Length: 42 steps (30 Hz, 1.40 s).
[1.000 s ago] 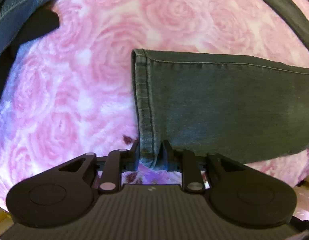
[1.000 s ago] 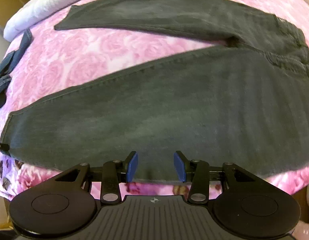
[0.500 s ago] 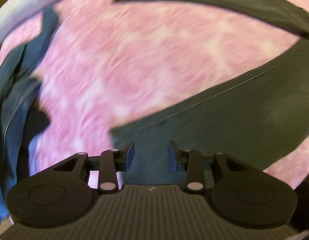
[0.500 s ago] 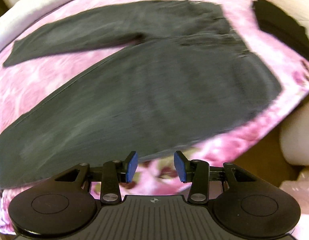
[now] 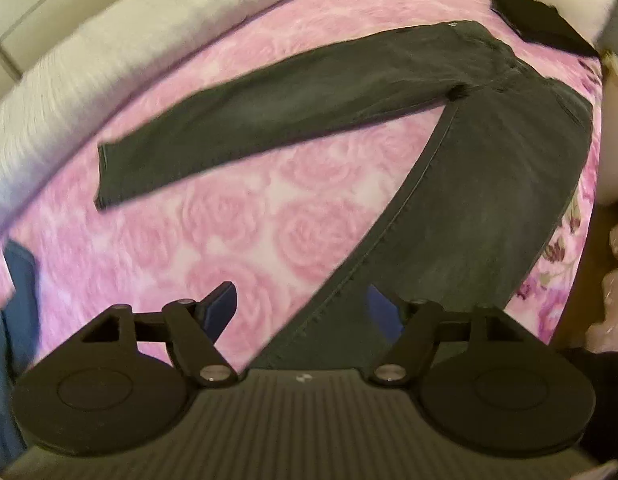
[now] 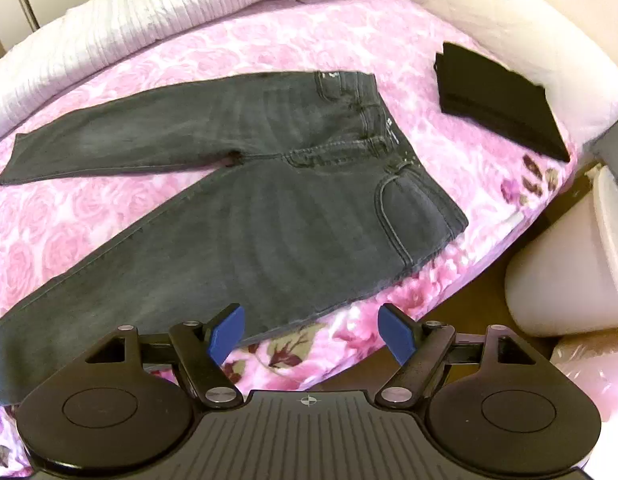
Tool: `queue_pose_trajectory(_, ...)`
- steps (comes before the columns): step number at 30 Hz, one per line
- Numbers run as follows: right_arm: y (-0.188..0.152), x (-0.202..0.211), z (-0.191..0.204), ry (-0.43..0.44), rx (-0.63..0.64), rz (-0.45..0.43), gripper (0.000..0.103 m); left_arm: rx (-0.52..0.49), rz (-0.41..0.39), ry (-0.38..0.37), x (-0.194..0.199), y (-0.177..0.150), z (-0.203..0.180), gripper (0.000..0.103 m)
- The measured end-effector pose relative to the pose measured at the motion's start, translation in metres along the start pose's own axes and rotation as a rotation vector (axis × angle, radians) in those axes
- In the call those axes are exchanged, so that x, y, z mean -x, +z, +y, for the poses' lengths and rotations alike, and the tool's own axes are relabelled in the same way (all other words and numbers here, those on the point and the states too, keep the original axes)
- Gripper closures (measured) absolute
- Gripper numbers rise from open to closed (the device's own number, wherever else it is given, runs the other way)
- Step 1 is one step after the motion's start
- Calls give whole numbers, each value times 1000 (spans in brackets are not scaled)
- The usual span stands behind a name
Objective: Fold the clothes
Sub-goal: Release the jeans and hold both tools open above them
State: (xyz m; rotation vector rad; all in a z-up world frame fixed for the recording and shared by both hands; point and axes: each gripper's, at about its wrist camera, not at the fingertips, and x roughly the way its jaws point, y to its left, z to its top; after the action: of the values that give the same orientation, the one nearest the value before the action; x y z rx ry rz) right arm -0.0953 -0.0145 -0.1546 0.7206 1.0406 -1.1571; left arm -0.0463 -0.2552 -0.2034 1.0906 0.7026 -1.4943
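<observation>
Dark grey jeans point(image 6: 269, 220) lie flat on the pink rose bedspread point(image 6: 229, 48) with both legs spread apart and the waistband toward the right. In the left wrist view the same jeans point(image 5: 489, 208) run from the near leg up to the waist at the upper right. My left gripper point(image 5: 303, 308) hovers above the near leg, its jaws opening, and nothing is pinched between them. Over the bed's front edge, below the hip of the jeans, hangs my right gripper point(image 6: 311, 330) with its jaws opening and empty.
A folded black garment point(image 6: 497, 100) lies at the right end of the bed. Blue denim clothes point(image 5: 13, 320) sit at the left edge. A white quilt point(image 6: 129, 20) runs along the far side. White containers point(image 6: 569, 272) stand on the floor to the right.
The left gripper let go of the leg hem, rose and swung away, opening wide. The right gripper also lifted off the jeans' edge and opened wider. Both now see the whole garment.
</observation>
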Motion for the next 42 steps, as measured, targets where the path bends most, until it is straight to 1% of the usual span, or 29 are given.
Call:
queue_pose_trajectory(1,-2,4,3,-6,5,-5,26,-16,-6,9,3,1,-1,34)
queue_pose_trajectory(5,-7,9,10,10,15,-14,26,4,-17,10,11,0,3,32)
queue_pose_trajectory(10,-9,12,13,1,31,-25,26,18,8,13,11,-9,3,32)
queue_pose_trajectory(20,-8,12,3,0,40,-27,26,42,24,0,11,-16,-6,32)
queue_pose_trajectory(26,-12,6,-1,4,53,-1,26,55,36,9,12,-24,-4,32)
queue_pose_trajectory(32,-18,-2,-5,2,112,30,26,71,75,29,6,-39,-6,32)
queue_pose_trajectory(38,-10,-22,-26,28,187,58,26,145,112,79,5,-41,-23,32)
queue_pose_trajectory(42,6,-37,-46,53,269,65,26,189,148,115,4,-34,-53,32)
